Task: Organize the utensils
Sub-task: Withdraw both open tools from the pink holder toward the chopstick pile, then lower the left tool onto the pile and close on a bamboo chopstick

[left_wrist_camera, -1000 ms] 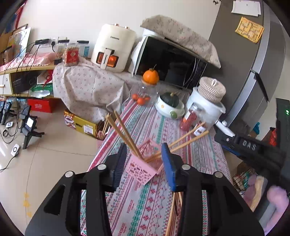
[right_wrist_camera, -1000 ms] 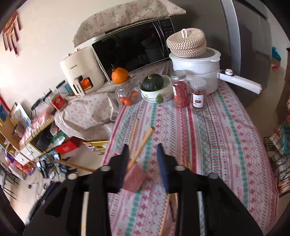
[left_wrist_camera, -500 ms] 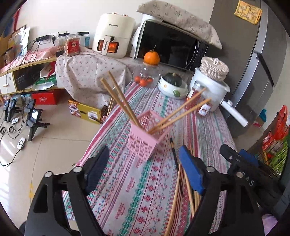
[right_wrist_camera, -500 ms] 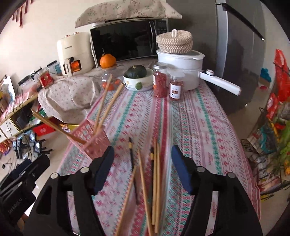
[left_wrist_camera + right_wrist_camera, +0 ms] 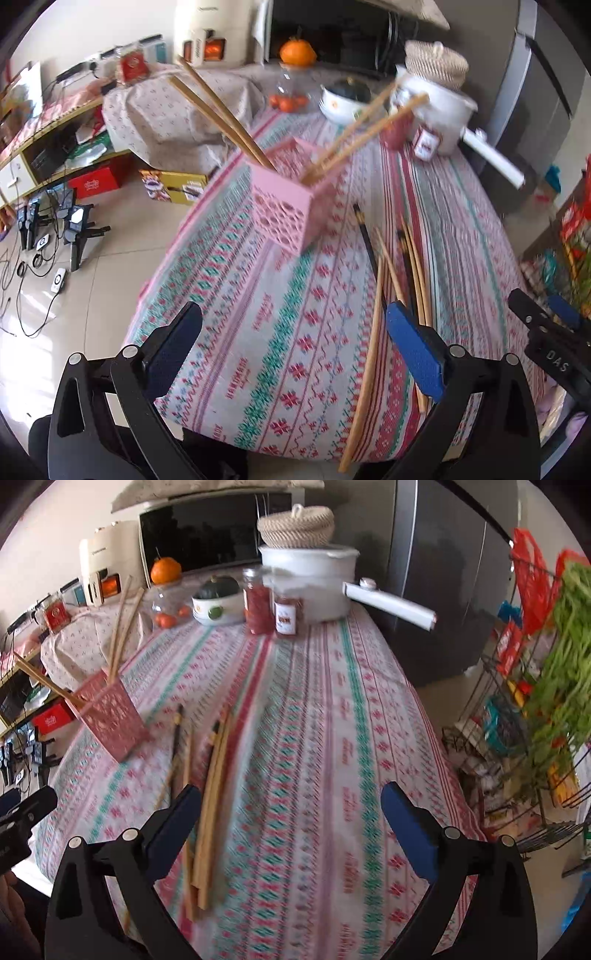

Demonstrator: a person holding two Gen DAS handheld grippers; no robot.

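Observation:
A pink perforated holder (image 5: 291, 199) stands on the patterned tablecloth (image 5: 280, 325) with several wooden chopsticks (image 5: 221, 110) leaning out of it. More loose chopsticks (image 5: 402, 266) lie on the cloth to its right, wooden and dark ones. My left gripper (image 5: 295, 339) hangs over the near table edge, its jaws opening wide with nothing between them. In the right wrist view the holder (image 5: 110, 720) is at the left and the loose chopsticks (image 5: 210, 794) run past the left finger. My right gripper (image 5: 291, 812) is opening over bare cloth, holding nothing.
At the table's far end stand a white pot (image 5: 314, 579) with a long handle and a woven lid, two red jars (image 5: 258, 605), a bowl (image 5: 218, 605) and an orange (image 5: 166, 570). A wire rack with greens (image 5: 535, 701) stands right of the table. The other gripper (image 5: 550, 350) shows at right.
Both grippers have opened wide and let go of the pink holder and its chopsticks. Both have drawn back and dropped toward the near end of the table.

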